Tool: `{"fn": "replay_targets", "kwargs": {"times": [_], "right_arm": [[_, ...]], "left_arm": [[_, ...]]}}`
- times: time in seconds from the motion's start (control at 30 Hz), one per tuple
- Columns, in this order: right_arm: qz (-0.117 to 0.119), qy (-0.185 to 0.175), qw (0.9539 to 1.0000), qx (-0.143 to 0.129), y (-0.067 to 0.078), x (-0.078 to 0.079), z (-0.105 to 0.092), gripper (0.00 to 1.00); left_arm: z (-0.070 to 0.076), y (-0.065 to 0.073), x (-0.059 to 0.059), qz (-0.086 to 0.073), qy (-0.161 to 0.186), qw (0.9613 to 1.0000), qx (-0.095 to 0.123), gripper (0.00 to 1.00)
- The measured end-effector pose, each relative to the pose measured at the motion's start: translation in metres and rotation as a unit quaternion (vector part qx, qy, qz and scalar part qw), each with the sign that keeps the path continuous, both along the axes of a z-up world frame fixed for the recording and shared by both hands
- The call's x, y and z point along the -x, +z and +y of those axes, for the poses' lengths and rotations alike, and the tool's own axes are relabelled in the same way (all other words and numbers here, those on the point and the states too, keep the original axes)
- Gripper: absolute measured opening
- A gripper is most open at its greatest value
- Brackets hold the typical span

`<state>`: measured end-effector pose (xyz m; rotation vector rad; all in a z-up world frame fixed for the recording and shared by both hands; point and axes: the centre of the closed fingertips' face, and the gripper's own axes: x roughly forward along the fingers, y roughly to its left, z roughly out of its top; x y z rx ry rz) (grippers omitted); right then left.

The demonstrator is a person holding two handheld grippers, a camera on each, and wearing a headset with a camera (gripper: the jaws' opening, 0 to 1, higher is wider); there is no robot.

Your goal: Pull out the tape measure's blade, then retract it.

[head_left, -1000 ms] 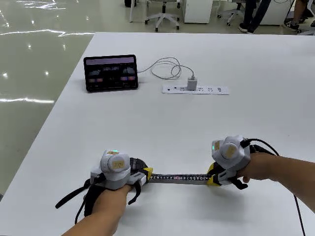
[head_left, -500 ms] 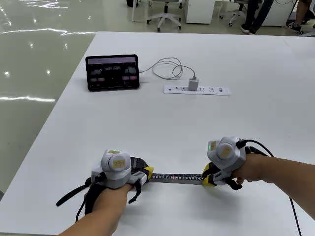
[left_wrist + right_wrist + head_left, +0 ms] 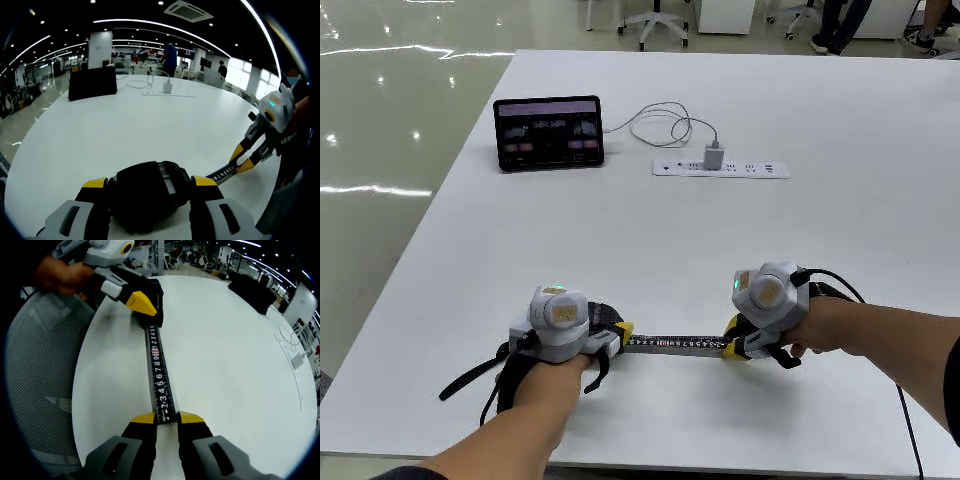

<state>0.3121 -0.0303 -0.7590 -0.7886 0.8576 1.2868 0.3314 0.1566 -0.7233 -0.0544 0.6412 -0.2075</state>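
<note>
One tape measure (image 3: pixel 150 192) is lying near the front edge of a white table (image 3: pixel 650 230), with two hand-held grippers working it from either end. The left gripper (image 3: pixel 150 181) is clasping the tape measure, its yellow-tipped jaws standing wide and pressing the black body from both sides. A single blade (image 3: pixel 158 370) is running out of the tape measure, flat along the tabletop with its numbers facing up, toward the right gripper (image 3: pixel 167 417). That gripper's jaws are standing narrow, pinching the blade's free end between their yellow tips. A person's forearms are reaching in from the near side of the tape measure, one behind each gripper.

Beyond the tape measure and well apart from it, one dark tablet (image 3: pixel 548 133) is standing propped up, its screen facing the person. To the right of the tablet, also well beyond the tape measure, one white power strip (image 3: pixel 740 169) is lying flat, carrying one white charger (image 3: pixel 713 158). One white cable (image 3: pixel 660 125) is looping between the charger and the tablet. Farther off, past the table's far edge, the wheeled base of a chair (image 3: pixel 655 20) is resting on a glossy floor (image 3: pixel 390 150).
</note>
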Motion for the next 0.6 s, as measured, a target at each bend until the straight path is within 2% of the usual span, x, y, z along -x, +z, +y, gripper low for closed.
{"fn": "replay_targets", "kwargs": {"times": [0.6], "right_arm": [[0.001,0.016,0.9999,0.003,0.0,0.001,0.017,0.11]], "left_arm": [[0.001,-0.001,0.0,0.002,-0.001,1.0,0.001,0.6]]}}
